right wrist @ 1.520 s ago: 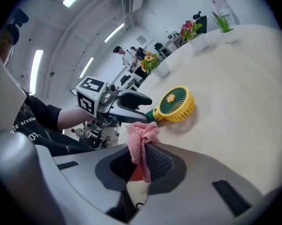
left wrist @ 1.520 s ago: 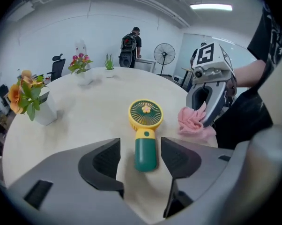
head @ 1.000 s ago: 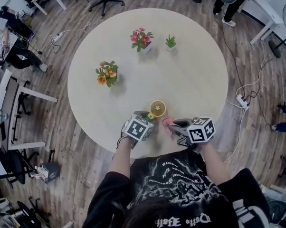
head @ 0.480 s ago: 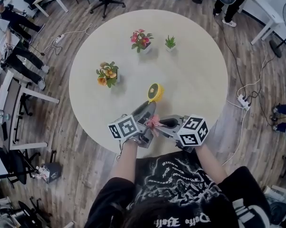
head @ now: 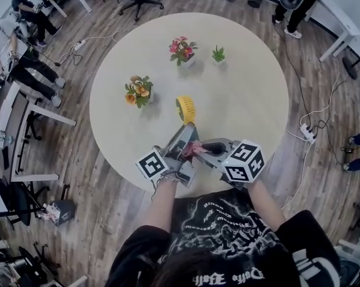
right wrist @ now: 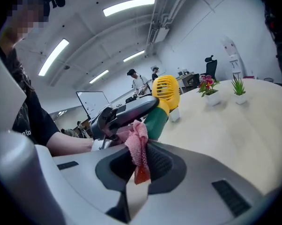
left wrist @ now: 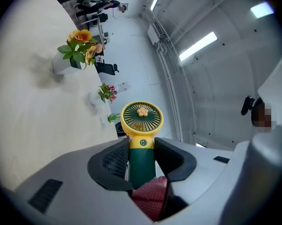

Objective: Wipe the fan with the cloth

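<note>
My left gripper clamps fan by green handle, long axis running up-frame. My right gripper pinches cloth beside handle; yellow head lies farther up-frame in head view.

1. Fan: yellow head, dark green handle, pink flower at its centre.
2. Cloth: pink, waffle-textured.
3. Table: plain cream.
4. Beyond the fan: orange flowers and pink flowers, both green-leaved.

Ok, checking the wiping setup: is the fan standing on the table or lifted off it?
Lifted. The left claw is shut on the fan at its green handle, holding it tilted above the table.
</note>
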Demonstrator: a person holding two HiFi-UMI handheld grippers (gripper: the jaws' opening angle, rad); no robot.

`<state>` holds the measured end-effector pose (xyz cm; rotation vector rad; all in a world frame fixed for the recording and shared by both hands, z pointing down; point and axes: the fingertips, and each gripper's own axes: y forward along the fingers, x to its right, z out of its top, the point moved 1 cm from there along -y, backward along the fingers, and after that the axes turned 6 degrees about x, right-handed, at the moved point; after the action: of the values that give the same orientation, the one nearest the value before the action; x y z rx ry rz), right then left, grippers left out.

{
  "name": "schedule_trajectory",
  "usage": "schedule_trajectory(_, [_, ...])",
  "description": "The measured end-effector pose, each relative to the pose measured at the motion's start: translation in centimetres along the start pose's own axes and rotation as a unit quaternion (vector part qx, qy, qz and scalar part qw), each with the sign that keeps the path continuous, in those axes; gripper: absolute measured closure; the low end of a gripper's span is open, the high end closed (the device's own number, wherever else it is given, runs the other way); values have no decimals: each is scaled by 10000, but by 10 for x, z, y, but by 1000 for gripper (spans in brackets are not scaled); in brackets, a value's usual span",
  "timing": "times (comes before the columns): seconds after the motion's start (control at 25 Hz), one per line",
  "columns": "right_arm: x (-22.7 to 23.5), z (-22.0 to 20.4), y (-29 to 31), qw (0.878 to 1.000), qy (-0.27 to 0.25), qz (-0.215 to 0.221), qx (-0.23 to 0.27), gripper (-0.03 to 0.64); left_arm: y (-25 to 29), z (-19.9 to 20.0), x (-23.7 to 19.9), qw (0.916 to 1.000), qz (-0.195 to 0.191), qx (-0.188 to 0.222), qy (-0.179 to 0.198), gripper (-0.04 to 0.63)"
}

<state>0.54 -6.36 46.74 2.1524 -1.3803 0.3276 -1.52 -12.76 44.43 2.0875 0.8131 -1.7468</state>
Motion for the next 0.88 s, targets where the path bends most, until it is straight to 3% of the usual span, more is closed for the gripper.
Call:
schedule_trajectory(0.16, [2,-5,-10,9998,-9,42,-175,568,-4,-3,4,9999,-121,-95,56,407])
schedule_trajectory(0.32, [19,-6,-26,9995,112,-230,-173,569,-8,-5,9,9988,-297,-291,258,407])
schedule_trajectory(0.44, [17,9,-33,9985,461,-98,291,569,-10,-4,13,9988,-416,-201,157,407])
schedule_trajectory(0.64, [12,40,-36,9905,625,23,1225,569,-7,-6,24,9976,-684,-78,-94,407])
schedule_trajectory(0.88, [15,77,-51,9703,750,143,2296,569,-6,-19,43,9925,-1124,-490,-8,407])
